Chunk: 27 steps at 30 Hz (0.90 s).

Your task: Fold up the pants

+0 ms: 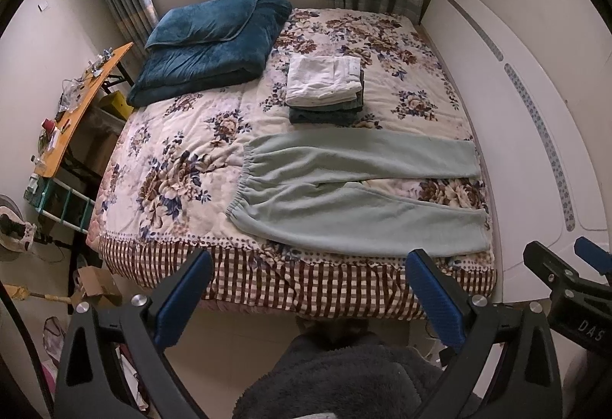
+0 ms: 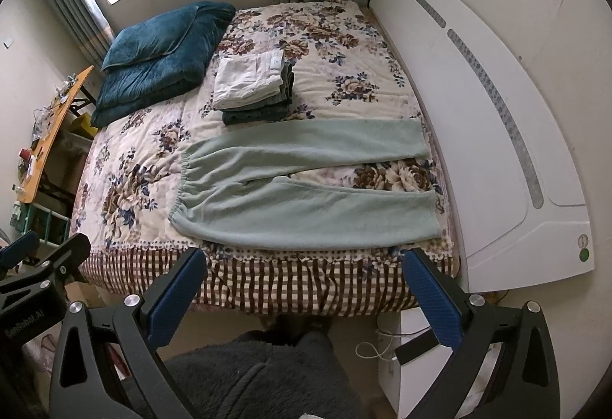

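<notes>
The pale green pants (image 1: 355,197) lie flat along the bed's (image 1: 183,258) near edge, waistband toward its middle, 2 legs splayed toward the headboard (image 1: 535,136), seemingly laid out ready for folding. Behind them sits a stack of folded clothes (image 1: 325,86). The left gripper (image 1: 306,300) and right gripper (image 2: 302,300) hover short of the near edge, jaws spread wide, empty.

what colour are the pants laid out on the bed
Pale mint green pants, plain with no pattern; clearest in the right wrist view.
</notes>
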Available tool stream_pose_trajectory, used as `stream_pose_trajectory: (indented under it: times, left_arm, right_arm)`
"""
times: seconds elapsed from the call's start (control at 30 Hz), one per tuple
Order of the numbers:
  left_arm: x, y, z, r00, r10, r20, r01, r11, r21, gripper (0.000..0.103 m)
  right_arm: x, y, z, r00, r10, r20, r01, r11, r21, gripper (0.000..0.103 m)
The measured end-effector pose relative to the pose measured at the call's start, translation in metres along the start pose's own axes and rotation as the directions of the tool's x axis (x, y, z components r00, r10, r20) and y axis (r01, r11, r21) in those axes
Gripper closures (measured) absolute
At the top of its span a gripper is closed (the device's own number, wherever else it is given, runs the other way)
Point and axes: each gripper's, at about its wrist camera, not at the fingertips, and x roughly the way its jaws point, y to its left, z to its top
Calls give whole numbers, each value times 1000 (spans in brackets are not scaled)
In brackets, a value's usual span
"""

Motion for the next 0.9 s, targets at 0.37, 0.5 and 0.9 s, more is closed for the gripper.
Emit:
stream_pose_trajectory:
  times: [0.37, 0.5, 0.9]
  left_arm:
    - [68, -6, 17, 998, 61, 13, -60, 997, -51, 0]
    - [127, 1, 50, 992, 127, 6, -126, 990, -57, 0]
    - [382, 23, 146, 973, 212, -96, -188, 959, 211, 1]
  right_arm:
    - [69, -23, 26, 999, 19, -34, -17, 999, 34, 0]
    - [138, -24, 56, 998, 14, -66, -15, 1000, -6, 0]
    - [412, 37, 179, 974, -45, -220, 0, 979, -201, 0]
